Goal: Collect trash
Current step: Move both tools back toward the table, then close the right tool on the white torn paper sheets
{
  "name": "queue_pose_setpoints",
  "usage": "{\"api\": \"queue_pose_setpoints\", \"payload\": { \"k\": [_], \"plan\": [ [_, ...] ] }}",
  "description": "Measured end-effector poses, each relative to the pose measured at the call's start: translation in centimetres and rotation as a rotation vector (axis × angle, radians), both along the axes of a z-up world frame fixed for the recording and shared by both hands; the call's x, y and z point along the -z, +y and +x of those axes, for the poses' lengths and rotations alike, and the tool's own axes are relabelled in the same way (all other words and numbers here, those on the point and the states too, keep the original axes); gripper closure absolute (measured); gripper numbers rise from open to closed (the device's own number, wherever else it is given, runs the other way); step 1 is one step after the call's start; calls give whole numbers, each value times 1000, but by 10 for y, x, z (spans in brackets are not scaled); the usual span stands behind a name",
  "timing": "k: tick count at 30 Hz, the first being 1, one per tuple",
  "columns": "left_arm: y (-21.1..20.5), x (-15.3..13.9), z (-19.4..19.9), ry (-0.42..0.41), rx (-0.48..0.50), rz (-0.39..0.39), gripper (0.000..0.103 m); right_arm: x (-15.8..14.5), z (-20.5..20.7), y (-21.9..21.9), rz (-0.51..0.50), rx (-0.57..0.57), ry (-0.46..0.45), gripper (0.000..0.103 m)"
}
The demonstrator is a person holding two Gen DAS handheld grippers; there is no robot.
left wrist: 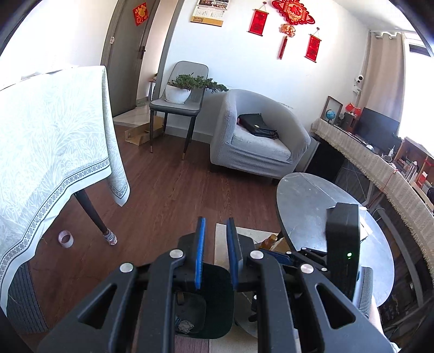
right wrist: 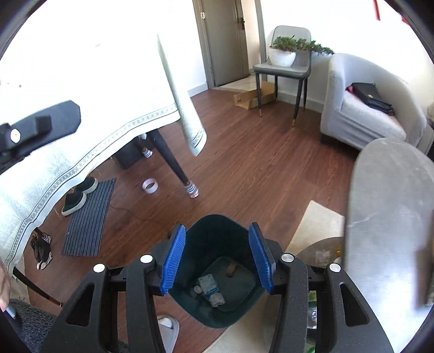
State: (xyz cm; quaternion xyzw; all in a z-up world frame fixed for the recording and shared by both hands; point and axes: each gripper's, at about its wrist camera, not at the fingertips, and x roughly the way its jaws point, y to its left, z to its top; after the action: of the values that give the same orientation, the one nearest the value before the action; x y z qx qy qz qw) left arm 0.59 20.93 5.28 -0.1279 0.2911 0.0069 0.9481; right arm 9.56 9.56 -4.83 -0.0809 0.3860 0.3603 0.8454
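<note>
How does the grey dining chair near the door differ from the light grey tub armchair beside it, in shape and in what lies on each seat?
The grey dining chair stands on thin dark legs with brass tips; the light grey tub armchair sits low, its fabric body reaching almost to the floor. The chair carries a white pot with a green plant; the armchair holds a black bag. The chair has no arms, whereas the armchair's back curves round into arms. Both are grey and stand against the white wall.

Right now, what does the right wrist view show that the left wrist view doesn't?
Only right wrist: shoes on a striped mat under the table, and paper scraps clearly visible in the bin.
Only left wrist: red wall decorations, a calendar, a monitor.
Both: dark bin, tape roll, grey armchair, potted plant, round table.
</note>
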Motion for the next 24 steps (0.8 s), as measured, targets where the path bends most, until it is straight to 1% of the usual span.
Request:
{"api": "queue_pose_setpoints", "payload": {
  "k": [6, 10, 12, 17, 21, 23, 24],
  "plan": [
    [-24, 4, 12, 14, 23, -1, 86, -24, 2, -45, 32, 70, -54, 54],
    [-45, 7, 18, 21, 51, 1, 86, -32, 3, -78, 41, 121, -77, 54],
    [-57, 7, 21, 21, 66, 4, 86, -34, 2, -93, 43, 142, -84, 57],
    [-85, 11, 27, 29, 101, 2, 85, -40, 1, -132, 56, 202, -107, 57],
    [-108, 19, 34, 42, 129, 7, 77, -43, 1, -164, 63, 252, -115, 58],
    [-118, 23, 38, 51, 141, 14, 77, -42, 0, -180, 59, 278, -115, 58],
    [-124, 26, 40, 54, 149, 19, 74, -41, 0, -188, 58, 291, -114, 58]
  ]
}}
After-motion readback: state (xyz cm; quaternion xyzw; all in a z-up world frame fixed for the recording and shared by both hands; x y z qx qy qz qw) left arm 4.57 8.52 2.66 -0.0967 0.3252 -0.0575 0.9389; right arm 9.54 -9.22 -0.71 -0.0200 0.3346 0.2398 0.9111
